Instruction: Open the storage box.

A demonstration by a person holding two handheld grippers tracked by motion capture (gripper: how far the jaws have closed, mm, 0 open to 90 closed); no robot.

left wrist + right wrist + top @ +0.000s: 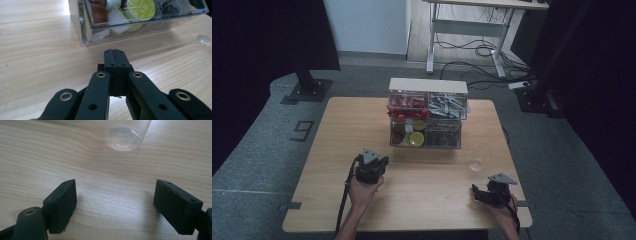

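My left hand-held gripper [373,161] sits over the near-left part of the worktop [332,150], its jaws pressed flat together with nothing between them, as the left gripper view shows [115,53]. Just beyond its tips stands a clear organiser [120,30], near the far middle of the worktop, and the lower drawer facing me holds coffee pods: a brown one [100,15], white ones and a lime-green one [140,8] at the left, darker contents at the right. In the high view the organiser [427,120] shows a white top, red items in its upper left compartment [406,107] and grey ones in its upper right [447,106]. My right hand-held gripper [479,192] rests at the near-right edge of the worktop, its jaws spread wide and empty, the two black pads [62,202] well apart above bare wood. A small clear cup [126,135] stands upright just ahead of them, apart from both pads; in the high view it [475,164] sits to the right of the organiser, between it and my right hand [504,215].
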